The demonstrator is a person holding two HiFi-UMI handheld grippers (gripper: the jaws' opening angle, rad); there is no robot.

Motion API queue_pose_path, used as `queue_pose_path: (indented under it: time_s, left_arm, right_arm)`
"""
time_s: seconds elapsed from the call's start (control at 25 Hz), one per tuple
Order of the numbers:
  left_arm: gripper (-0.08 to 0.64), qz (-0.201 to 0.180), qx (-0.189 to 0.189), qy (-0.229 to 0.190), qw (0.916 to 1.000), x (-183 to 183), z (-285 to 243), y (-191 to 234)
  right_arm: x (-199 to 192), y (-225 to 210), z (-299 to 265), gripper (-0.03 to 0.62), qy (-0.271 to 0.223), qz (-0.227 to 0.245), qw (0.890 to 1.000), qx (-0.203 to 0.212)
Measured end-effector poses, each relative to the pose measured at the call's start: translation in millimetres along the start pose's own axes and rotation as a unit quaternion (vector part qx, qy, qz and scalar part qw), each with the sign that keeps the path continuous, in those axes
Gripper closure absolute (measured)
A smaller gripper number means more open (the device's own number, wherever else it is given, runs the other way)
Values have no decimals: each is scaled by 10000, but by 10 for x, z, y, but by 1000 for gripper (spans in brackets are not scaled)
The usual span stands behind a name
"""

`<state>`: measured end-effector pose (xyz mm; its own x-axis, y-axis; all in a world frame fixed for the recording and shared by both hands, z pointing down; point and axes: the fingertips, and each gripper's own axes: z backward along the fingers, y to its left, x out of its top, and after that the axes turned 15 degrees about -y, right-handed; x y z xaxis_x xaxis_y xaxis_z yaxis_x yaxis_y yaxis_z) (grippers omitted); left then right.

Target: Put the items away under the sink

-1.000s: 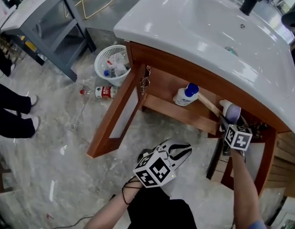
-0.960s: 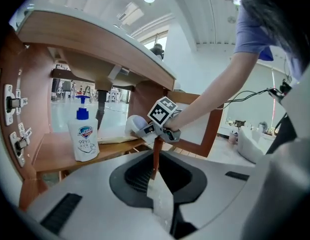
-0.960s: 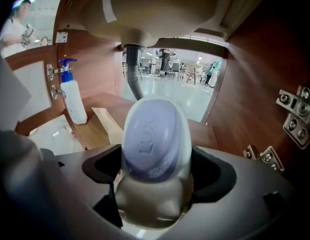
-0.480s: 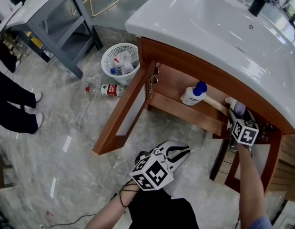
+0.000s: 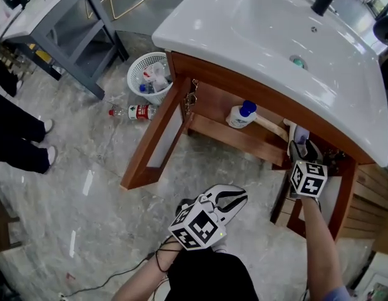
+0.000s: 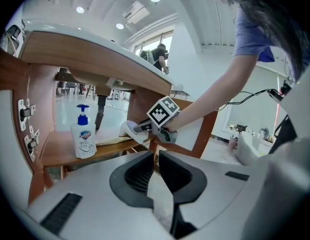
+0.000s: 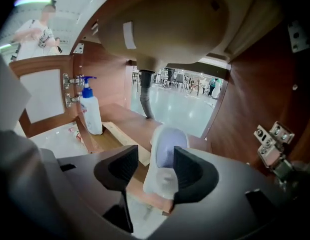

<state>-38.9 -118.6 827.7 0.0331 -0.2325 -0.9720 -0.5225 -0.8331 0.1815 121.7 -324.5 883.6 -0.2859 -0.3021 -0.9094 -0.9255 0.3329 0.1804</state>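
White item (image 7: 168,143) — one — inside closing right hand-held gripper (image 7: 156,160), one pump bottle (image 5: 242,115), left hand-held gripper (image 6: 156,156) closed.

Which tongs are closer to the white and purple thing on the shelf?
Right. The white and purple thing sits between the jaws of the right tongs, which have just been closing. The left tongs hang in front of the cabinet, away from it.

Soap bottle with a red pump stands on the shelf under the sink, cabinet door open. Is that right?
No. The pump is blue, not red, as the left gripper view shows. The soap bottle does stand on the shelf under the sink, with the cabinet door open.
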Motion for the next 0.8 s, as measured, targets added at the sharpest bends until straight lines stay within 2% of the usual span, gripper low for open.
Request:
queue_pose_path:
  time_s: [0.04, 0.16, 0.44, 0.68, 0.8]
  left_arm:
    - [526, -5, -43, 4, 10000, 51, -7, -45]
    - [526, -35, -131, 37, 9999, 197, -8, -150]
    - [526, -2, -38, 22, 10000, 610, 96, -319]
    - [526, 111, 65, 99, 9999, 957, 325, -612]
    - [526, 157, 124, 96, 9998, 1133, 433, -788]
  right_arm:
    - [13, 17, 57, 379, 17, 28, 10000, -11]
    - [39, 101, 227, 410, 99, -46, 9999, 39]
    - [320, 351, 649, 410, 98, -132, 9991, 378]
    - [756, 571, 1192, 419, -122, 141, 9963, 841]
    - [1012, 610, 1478, 434, -325, 130, 9951, 922]
